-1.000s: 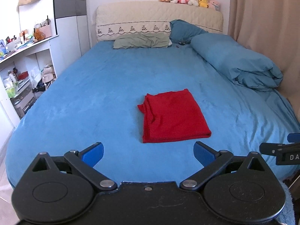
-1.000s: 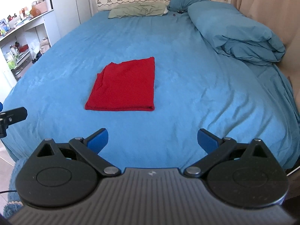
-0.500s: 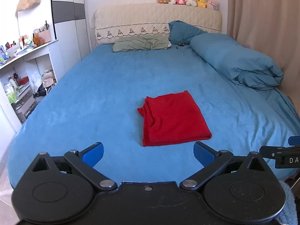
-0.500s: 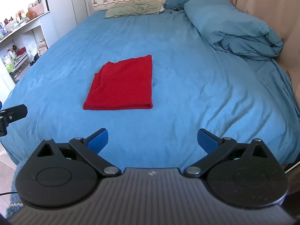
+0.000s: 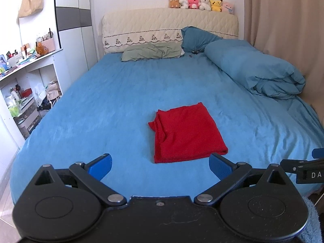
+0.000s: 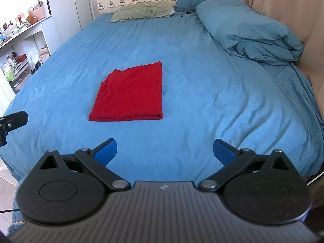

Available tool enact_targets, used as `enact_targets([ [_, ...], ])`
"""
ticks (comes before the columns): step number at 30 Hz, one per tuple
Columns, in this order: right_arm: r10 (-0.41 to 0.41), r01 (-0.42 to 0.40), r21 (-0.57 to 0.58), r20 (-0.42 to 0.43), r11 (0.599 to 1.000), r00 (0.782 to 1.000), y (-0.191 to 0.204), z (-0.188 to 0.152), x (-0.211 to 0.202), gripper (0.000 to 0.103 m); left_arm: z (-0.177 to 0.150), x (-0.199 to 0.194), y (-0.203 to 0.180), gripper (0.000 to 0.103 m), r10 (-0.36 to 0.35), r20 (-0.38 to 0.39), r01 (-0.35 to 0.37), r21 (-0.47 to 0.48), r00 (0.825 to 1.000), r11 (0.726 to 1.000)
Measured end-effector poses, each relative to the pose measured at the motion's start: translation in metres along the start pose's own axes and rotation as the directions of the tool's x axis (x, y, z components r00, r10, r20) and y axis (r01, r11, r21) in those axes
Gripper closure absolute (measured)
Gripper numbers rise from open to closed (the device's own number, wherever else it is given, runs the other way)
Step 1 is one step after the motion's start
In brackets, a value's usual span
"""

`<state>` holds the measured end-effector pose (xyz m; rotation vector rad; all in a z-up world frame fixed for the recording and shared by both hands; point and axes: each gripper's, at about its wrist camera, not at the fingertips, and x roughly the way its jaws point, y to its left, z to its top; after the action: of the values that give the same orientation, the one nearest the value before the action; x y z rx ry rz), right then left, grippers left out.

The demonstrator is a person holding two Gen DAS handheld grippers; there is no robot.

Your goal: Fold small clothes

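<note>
Folded red cloth [image 5: 187, 133] on blue bed [image 5: 113, 105], free sheet all around; left gripper [image 5: 160, 165] and right gripper [image 6: 165, 149] both spread wide, empty, near foot edge. Plush toys [image 5: 200, 2] only in left view.

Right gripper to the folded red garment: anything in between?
Nothing. In the right wrist view only bare blue bedsheet lies between the open right gripper and the folded red garment.

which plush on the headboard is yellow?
The yellow plush, second from the right in the row, between a white plush and a pale pink plush.
</note>
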<state>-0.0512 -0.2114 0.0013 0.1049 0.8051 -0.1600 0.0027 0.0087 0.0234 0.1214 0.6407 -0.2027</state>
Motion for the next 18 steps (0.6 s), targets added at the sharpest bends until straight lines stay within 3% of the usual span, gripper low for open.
enact_targets([
  [18,0.0,0.0,0.009,0.008,1.0,1.0,-0.0013,0.0016,-0.0046,0.0,0.0015,-0.0038,-0.0048,0.0,0.015,0.014,-0.015,0.017,1.0,1.0],
])
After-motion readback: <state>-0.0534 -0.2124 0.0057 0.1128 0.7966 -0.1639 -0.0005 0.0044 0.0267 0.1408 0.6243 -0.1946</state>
